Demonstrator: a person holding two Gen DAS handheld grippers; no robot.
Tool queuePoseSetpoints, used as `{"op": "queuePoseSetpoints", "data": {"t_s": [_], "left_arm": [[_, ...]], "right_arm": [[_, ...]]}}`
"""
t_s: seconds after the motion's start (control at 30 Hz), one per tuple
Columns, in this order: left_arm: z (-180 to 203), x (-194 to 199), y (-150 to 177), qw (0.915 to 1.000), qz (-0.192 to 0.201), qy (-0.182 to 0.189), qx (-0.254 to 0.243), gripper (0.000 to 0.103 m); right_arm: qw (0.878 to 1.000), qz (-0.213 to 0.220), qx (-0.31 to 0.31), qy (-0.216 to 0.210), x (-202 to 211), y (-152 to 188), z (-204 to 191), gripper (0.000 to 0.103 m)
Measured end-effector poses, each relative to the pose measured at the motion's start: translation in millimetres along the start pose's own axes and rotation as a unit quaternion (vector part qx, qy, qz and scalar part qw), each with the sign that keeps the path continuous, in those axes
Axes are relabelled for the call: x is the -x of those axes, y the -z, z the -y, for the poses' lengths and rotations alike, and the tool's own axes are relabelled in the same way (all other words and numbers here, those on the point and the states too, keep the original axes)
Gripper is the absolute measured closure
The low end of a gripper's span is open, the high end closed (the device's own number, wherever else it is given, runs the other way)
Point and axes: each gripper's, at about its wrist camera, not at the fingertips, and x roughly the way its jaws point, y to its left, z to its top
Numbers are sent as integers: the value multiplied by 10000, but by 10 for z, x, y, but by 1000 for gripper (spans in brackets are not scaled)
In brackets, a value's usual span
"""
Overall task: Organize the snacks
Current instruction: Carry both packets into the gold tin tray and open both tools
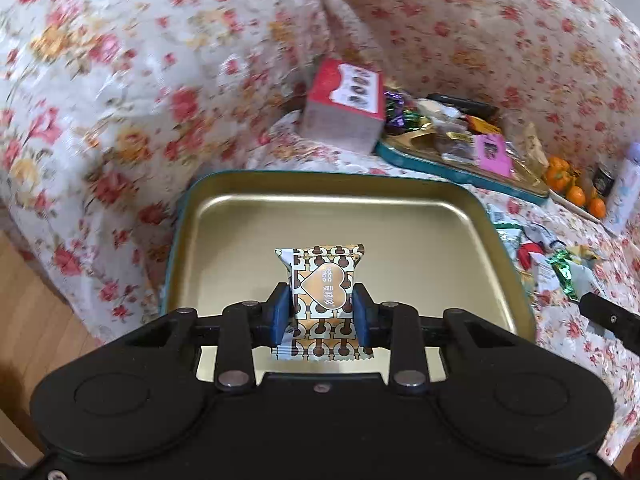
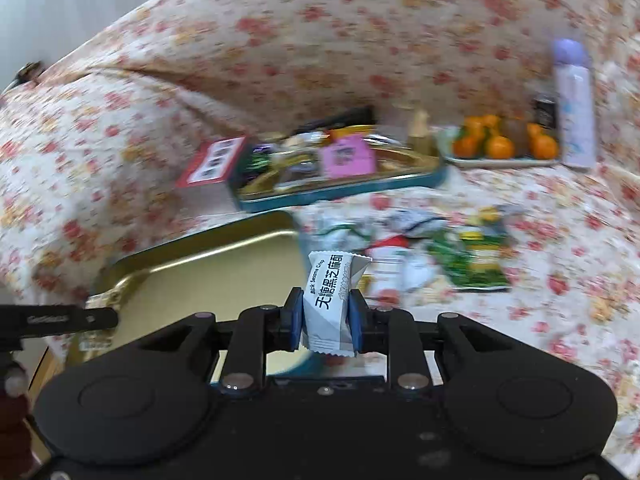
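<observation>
My left gripper (image 1: pixel 322 310) is shut on a brown-and-gold patterned snack packet (image 1: pixel 322 292) with a heart label, held above the empty gold tin tray (image 1: pixel 460 248). In the right wrist view my right gripper (image 2: pixel 325 318) is shut on a white sesame crisp packet (image 2: pixel 330 300) with black lettering, hanging just past the right edge of the same gold tray (image 2: pixel 200 264). A black part of the left gripper (image 2: pixel 60 318) shows at that view's left edge. A part of the right gripper (image 1: pixel 612 316) shows at the right edge of the left wrist view.
A second teal-rimmed tray (image 2: pixel 340 190) full of mixed sweets lies behind, with a red box (image 1: pixel 344 100) at its left. Loose green and white packets (image 2: pixel 472 256) lie on the floral cloth. Oranges (image 2: pixel 500 146) on a plate and a lilac bottle (image 2: pixel 574 104) stand far right.
</observation>
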Motion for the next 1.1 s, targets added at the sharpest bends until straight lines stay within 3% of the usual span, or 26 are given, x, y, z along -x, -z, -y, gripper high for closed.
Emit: {"op": "queuePoseSetpoints", "data": {"t_s": [0.5,1.1], "left_arm": [[-349,-91,-8,9973,-222,-578,388,62],[-423,-139,-30,9955,-554,-450,626,62]], "right_arm": [[9935,-339,825,-705,-322,164,-1017,78],[9891,-780,1000,-747,-716,237,-1309,78]]}}
